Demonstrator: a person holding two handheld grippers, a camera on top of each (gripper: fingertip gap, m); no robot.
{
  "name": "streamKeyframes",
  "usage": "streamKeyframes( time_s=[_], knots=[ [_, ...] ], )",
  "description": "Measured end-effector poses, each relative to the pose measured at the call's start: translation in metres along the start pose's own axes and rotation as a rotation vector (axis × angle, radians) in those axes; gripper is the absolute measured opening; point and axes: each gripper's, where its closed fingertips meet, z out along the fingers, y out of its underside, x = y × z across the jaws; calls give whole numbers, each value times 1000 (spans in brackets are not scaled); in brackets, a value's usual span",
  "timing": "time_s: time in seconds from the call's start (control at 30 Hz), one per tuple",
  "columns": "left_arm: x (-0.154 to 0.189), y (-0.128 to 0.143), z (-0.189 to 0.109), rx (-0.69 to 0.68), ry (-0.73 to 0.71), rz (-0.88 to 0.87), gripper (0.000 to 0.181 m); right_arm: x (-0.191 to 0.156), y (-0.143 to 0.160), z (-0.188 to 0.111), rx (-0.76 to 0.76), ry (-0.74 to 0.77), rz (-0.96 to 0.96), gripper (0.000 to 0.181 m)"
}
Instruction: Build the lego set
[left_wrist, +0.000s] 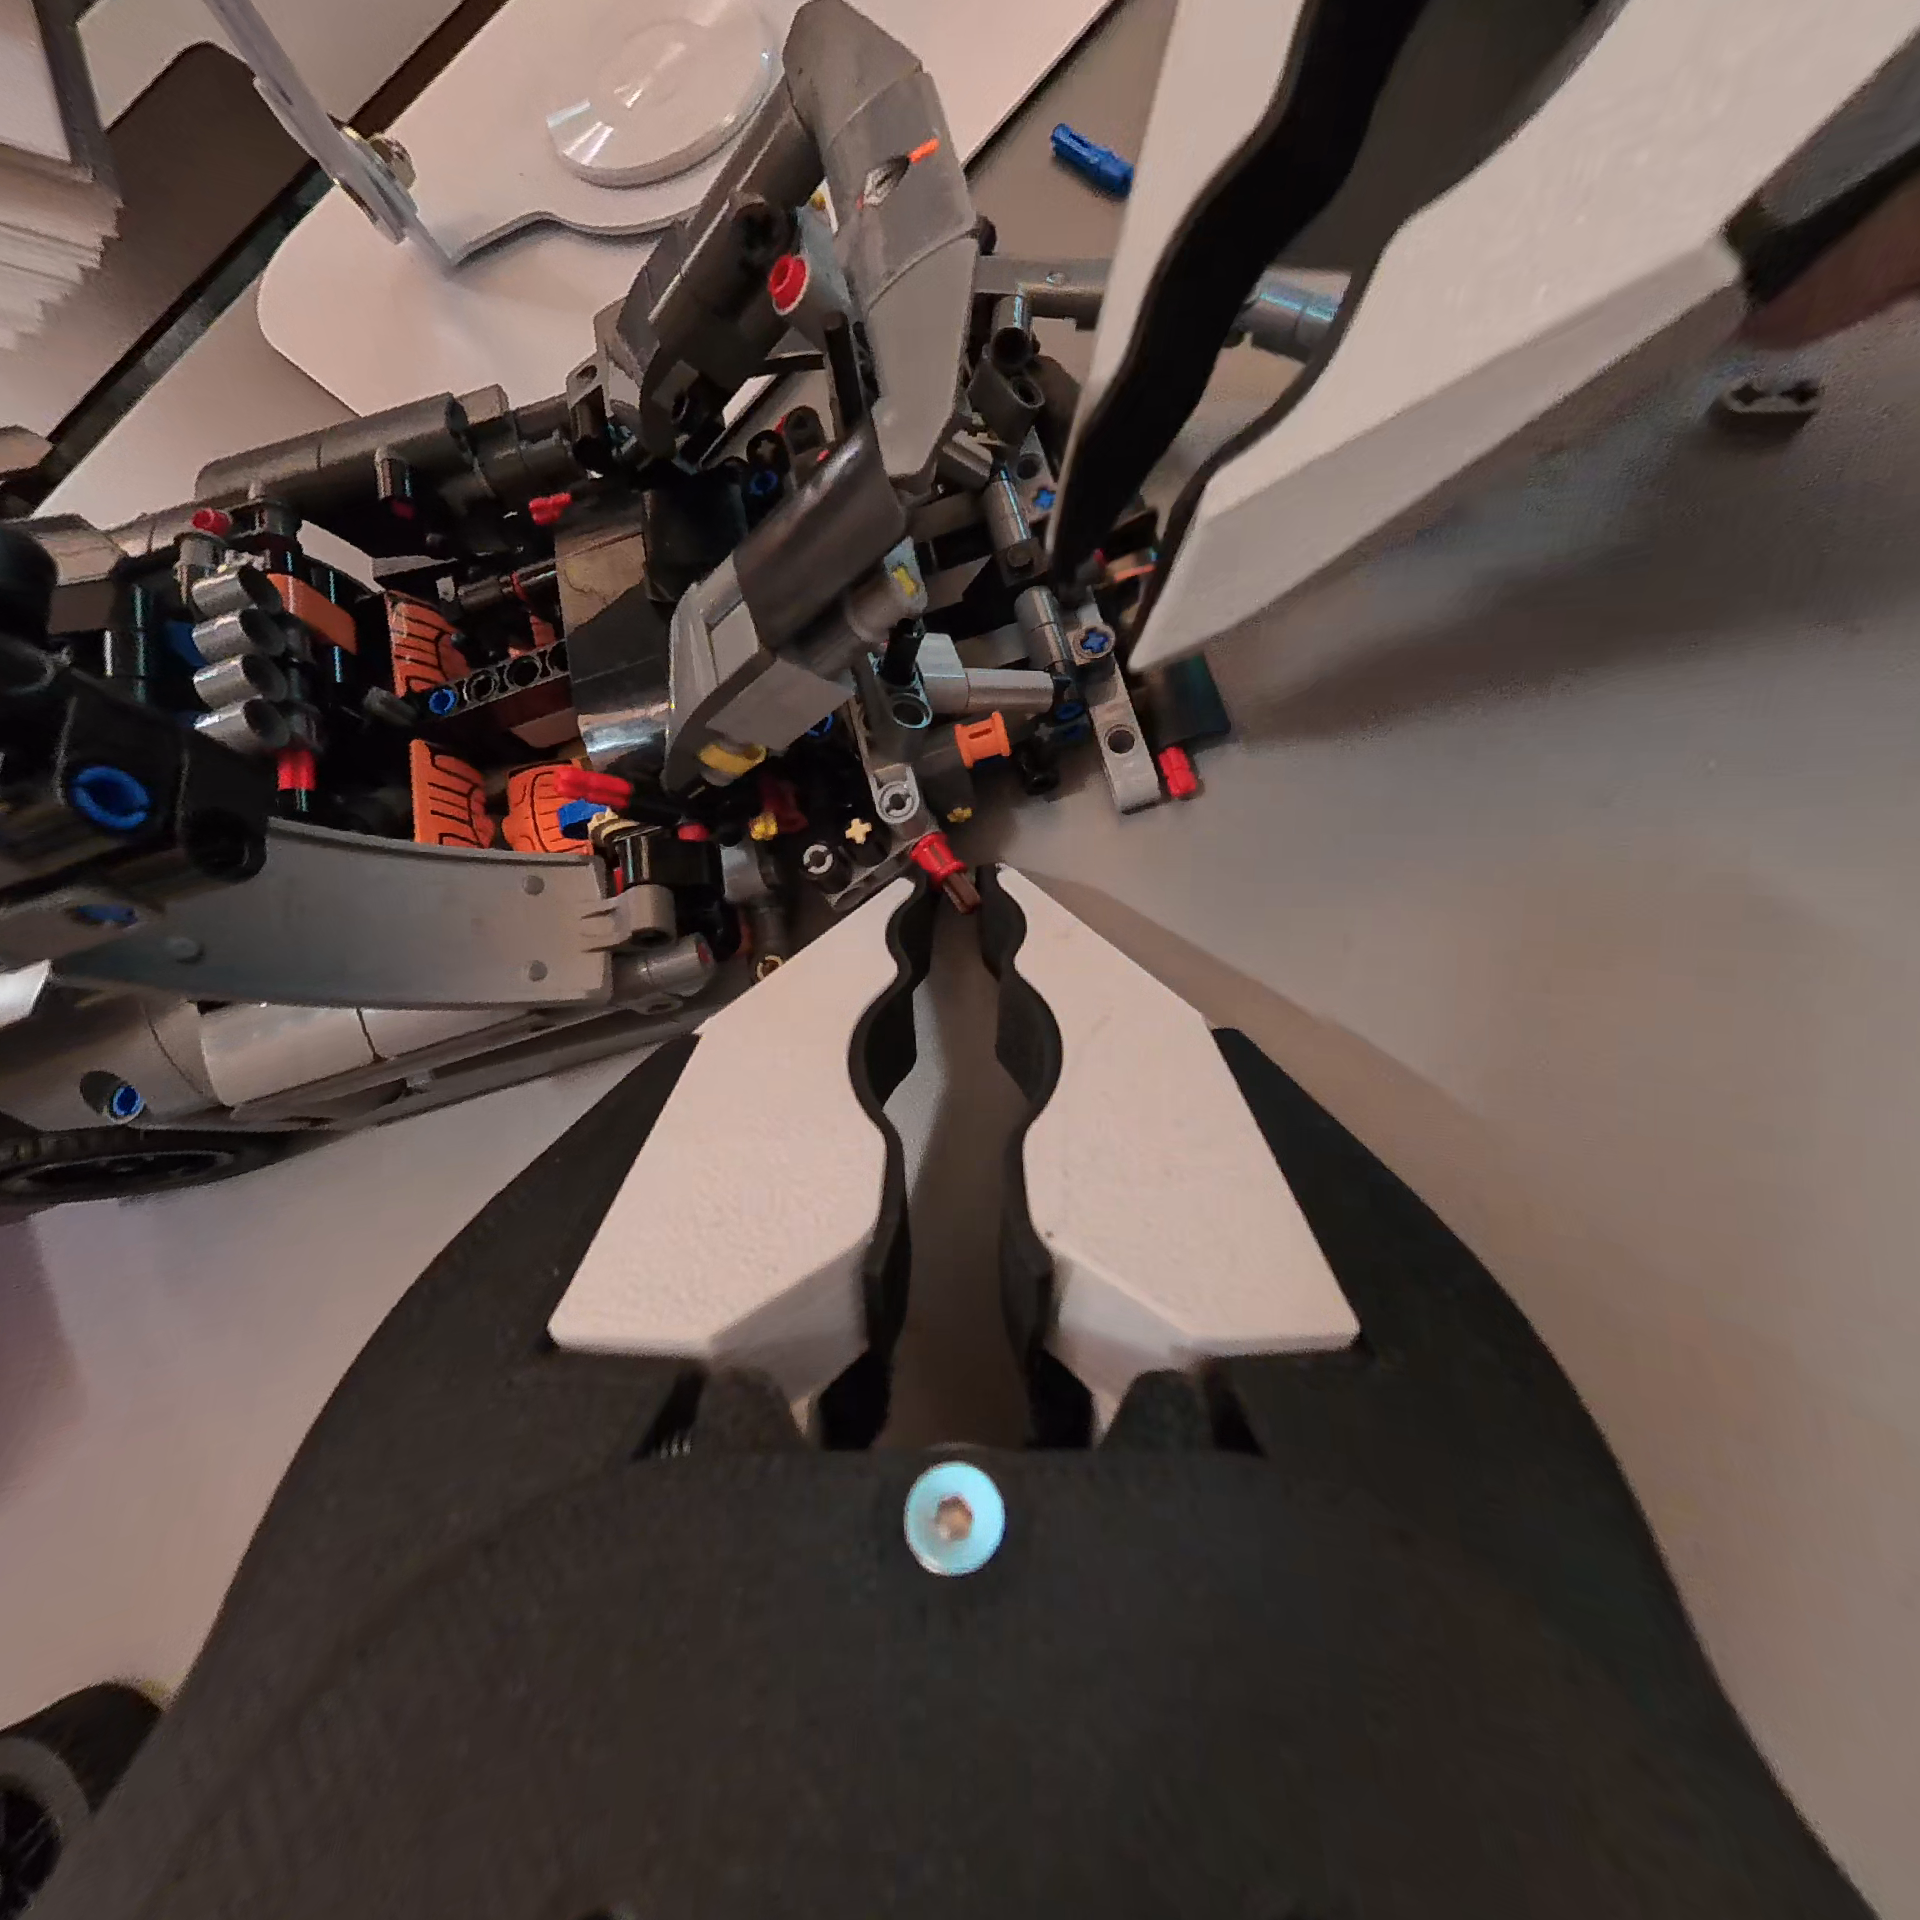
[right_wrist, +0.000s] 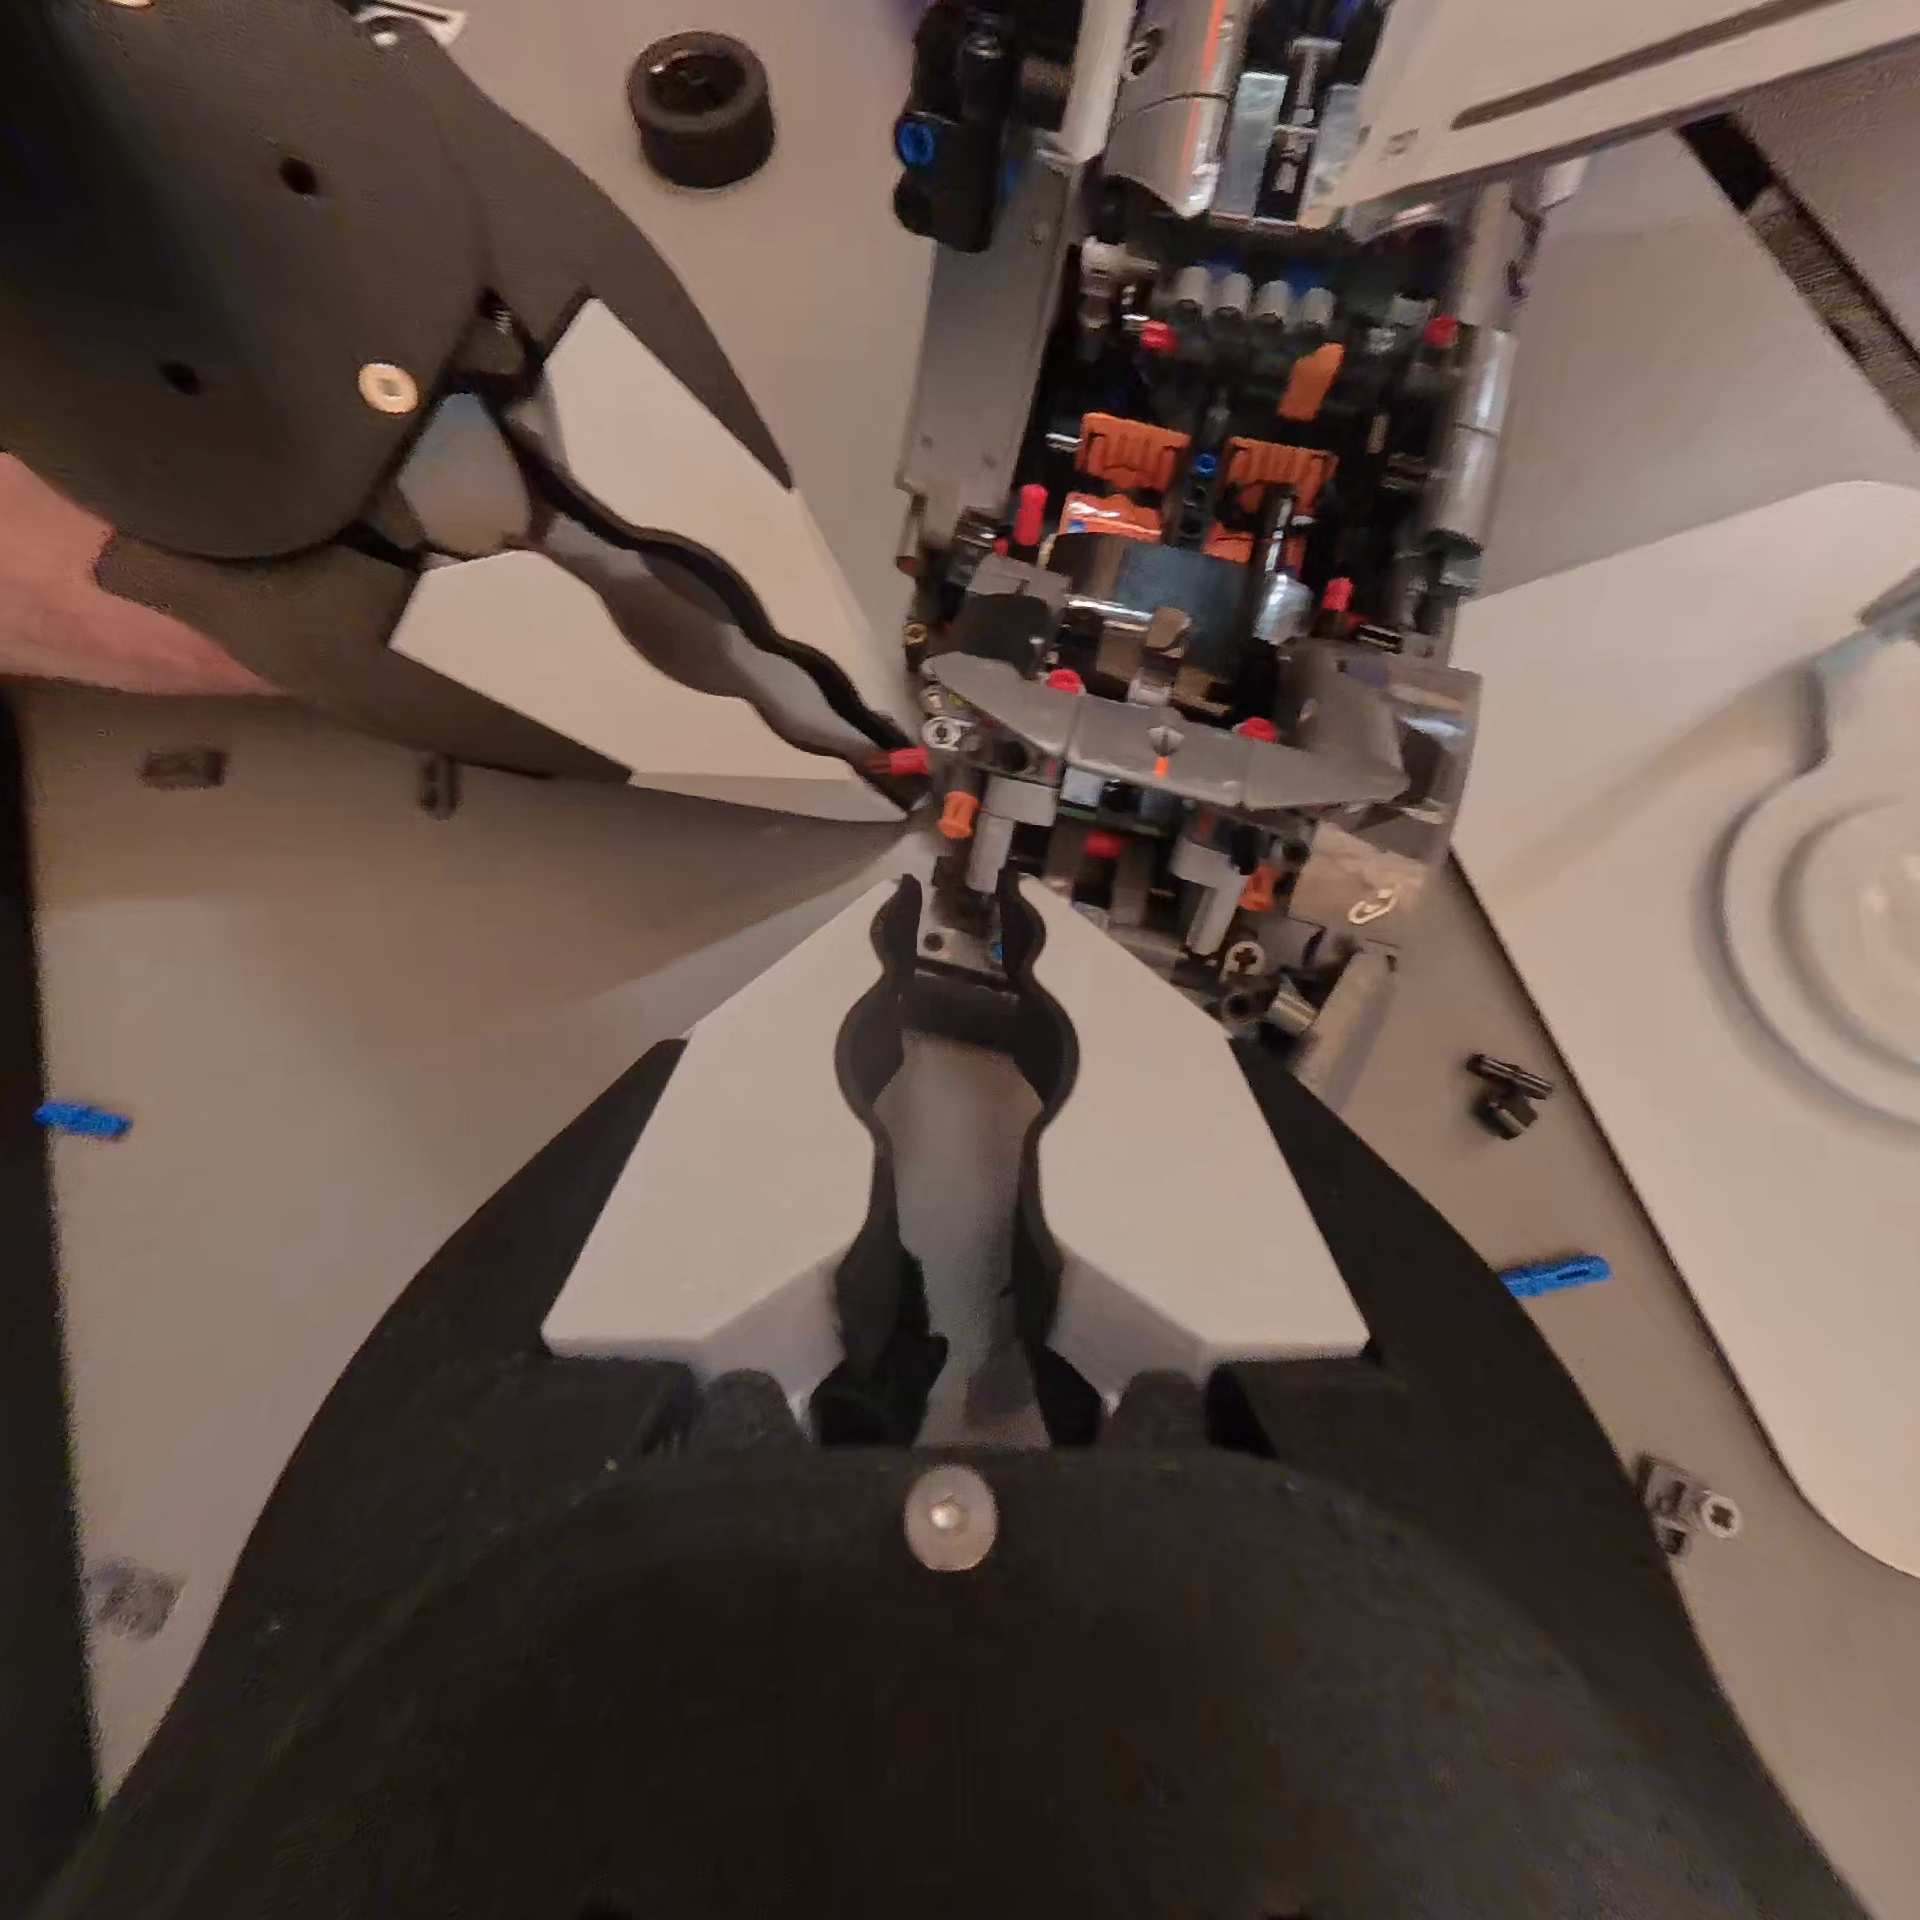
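So the left hand-held gripper (left_wrist: 956, 883) pinches a red pin (left_wrist: 940, 864), long axis in line with its fingers, tip at the lego car (left_wrist: 520, 665) up-left of centre on the table (left_wrist: 1507, 987). Right hand-held gripper (right_wrist: 961, 914) is clamped on the car's front beam (right_wrist: 961, 940).

A grey table (left_wrist: 1507, 935) carries everything. On it, at the far side, lies a white mat (left_wrist: 343, 312) with rounded corners, and a clear round dish (left_wrist: 665, 104) with raised rings sits on the mat. Left of the dish, a flat pale metal strap (left_wrist: 301, 125) with a bolt (left_wrist: 390, 161) slants across the mat. A stack of white sheets (left_wrist: 42, 156) stands at the far left.
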Motion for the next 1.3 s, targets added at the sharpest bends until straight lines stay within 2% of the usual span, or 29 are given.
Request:
streamKeyframes(
  time_s=[0.07,0.17,0.33,0.43,0.67,1.1,1.3],
  knots=[
    [0,0,0,3,1,20,6,6,0,6,17,42,-5,10],
    [-1,0,0,4,0,44,6,0,-4,16,43,-16,49,11],
    [-4,2,-1,-1,10,31,5,8,-3,22,26,21,48,5],
    [-4,3,-1,-15,5,52,6,9,0,22,4,50,48,17],
    [-4,2,0,11,37,61,6,6,0,27,9,52,25,6],
    [-7,3,-1,11,-19,110,3,4,3,15,59,24,29,4],
    [-7,3,-1,12,-24,113,3,-1,14,6,10,-9,6,0]
  ],
)
